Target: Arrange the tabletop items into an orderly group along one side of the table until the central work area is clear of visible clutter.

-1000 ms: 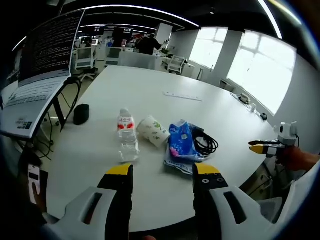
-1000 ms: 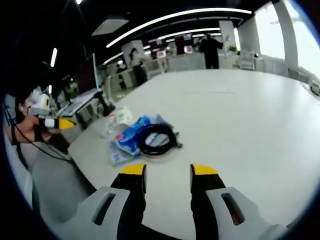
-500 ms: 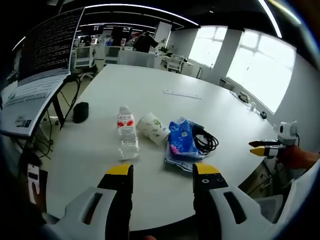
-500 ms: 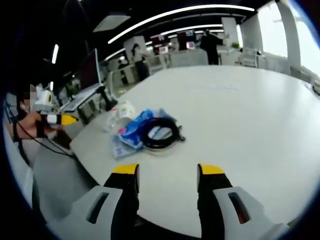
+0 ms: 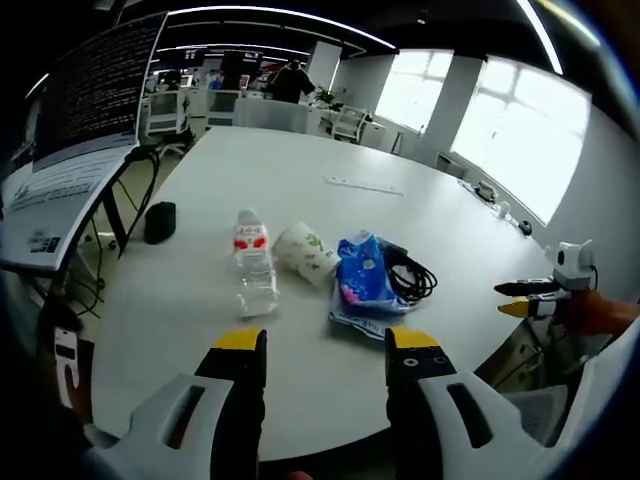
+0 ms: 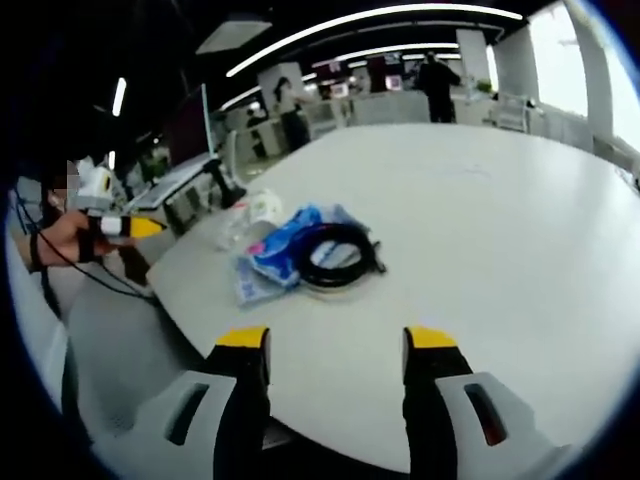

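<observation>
The bottle point(image 5: 255, 272), paper cup point(image 5: 304, 254), blue packet point(image 5: 362, 280) and coiled black cable point(image 5: 408, 281) lay in a loose row near the edge of the white surface point(image 5: 300, 180), with a small dark object point(image 5: 159, 221) set apart. Both the left claw point(image 5: 325, 350) and the right claw point(image 6: 337, 345) hung with jaws spread, holding nothing (neither touched anything). The grouping looked mostly unfinished: the row needed tightening, and the stray object gathering in.
</observation>
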Motion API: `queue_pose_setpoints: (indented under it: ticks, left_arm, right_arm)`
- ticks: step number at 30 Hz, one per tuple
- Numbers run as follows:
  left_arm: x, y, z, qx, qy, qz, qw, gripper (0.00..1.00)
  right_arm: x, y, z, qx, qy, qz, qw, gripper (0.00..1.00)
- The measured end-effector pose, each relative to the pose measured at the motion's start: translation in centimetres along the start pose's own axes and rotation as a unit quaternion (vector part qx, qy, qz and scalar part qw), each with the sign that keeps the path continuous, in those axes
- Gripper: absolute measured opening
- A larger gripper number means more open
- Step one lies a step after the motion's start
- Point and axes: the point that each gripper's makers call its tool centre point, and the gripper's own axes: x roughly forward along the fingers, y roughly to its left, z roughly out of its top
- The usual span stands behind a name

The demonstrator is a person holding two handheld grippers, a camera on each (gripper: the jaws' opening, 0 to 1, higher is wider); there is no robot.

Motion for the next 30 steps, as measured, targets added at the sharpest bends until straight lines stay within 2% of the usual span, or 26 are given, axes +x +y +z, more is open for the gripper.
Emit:
queue_pose_setpoints:
  ticks: [3, 8, 19, 30]
  left_arm:
    - [0.1, 0.2, -0.2, 0.001, 0.003, 0.000, 1.0000, 0.46]
    - [0.3, 0.6, -0.3, 0.004, 0.007, -0.002, 1.0000, 0.46]
    - [0.4, 1.2, -0.6, 0.002, 0.011, 0.000, 0.9999, 0.46]
    - [0.9, 1.9, -0.5, -0.005, 0.009, 0.001, 0.9999, 0.45]
  right_arm:
    - [0.3, 0.6, -0.8, -0.025, 0.025, 0.007, 0.9994, 0.57]
    - [0.9, 1.3, -1.4, -0.053, 0.047, 0.015, 0.9973, 0.59]
    - [1.6, 1.8, -1.3, -0.084, 0.062, 0.024, 0.9943, 0.59]
    - [1.9, 2.0, -1.2, -0.092, 0.069, 0.028, 0.9930, 0.59]
